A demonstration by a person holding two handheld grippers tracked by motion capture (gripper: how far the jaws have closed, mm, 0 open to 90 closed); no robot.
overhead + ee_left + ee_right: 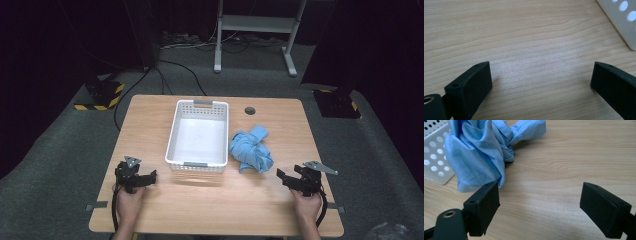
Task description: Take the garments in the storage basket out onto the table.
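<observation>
A crumpled light-blue cloth [251, 149] lies on the wooden table just right of a white perforated basket [174, 136], which looks empty. My right gripper [284, 178] rests near the table's front right, open, its jaws wide apart over bare wood. In the right gripper view the cloth [480, 152] sits just beyond and left of the jaws, touching nothing. My left gripper [148, 176] sits at the front left, open, with bare tabletop between its jaws. A corner of the basket [621, 18] shows at the upper right of the left gripper view.
The table [150, 210] has a round cable hole [250, 110] behind the cloth. Grey carpet surrounds the table. A metal desk frame [255, 35] and cables stand farther back, with yellow-black striped bases [102, 97] at both sides.
</observation>
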